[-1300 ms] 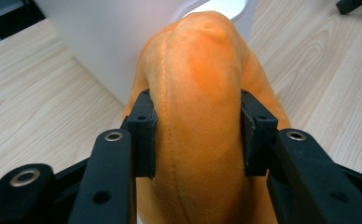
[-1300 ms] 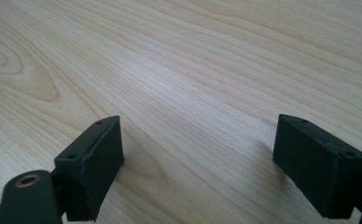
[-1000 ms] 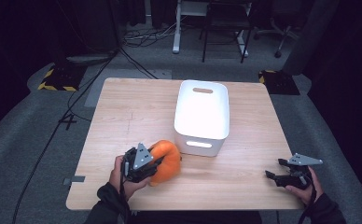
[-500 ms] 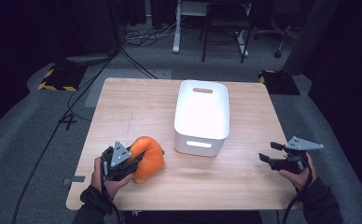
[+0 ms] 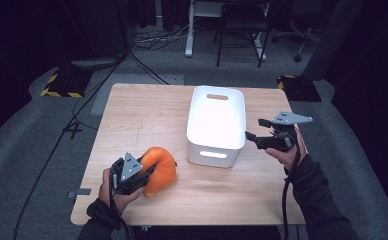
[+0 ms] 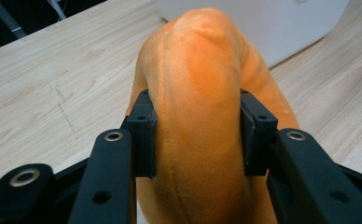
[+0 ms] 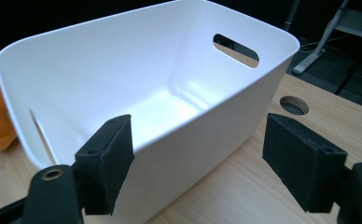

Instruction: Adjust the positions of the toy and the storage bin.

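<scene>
— Left tool (image 5: 144, 172): what is held?
— An orange plush toy (image 5: 159, 170) is pinched, low on the counter (image 5: 132, 120); the white bin (image 5: 217, 125) lies to its right, straddled by the spread right tool (image 5: 254, 136).

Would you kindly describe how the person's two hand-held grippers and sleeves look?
Each hand-held gripper, left and right, is black with a grey three-cornered plate on top. The jaws are black bars with round metal-ringed holes and blocky square pads. A black cable trails from the right one. Both sleeves are dark.
</scene>
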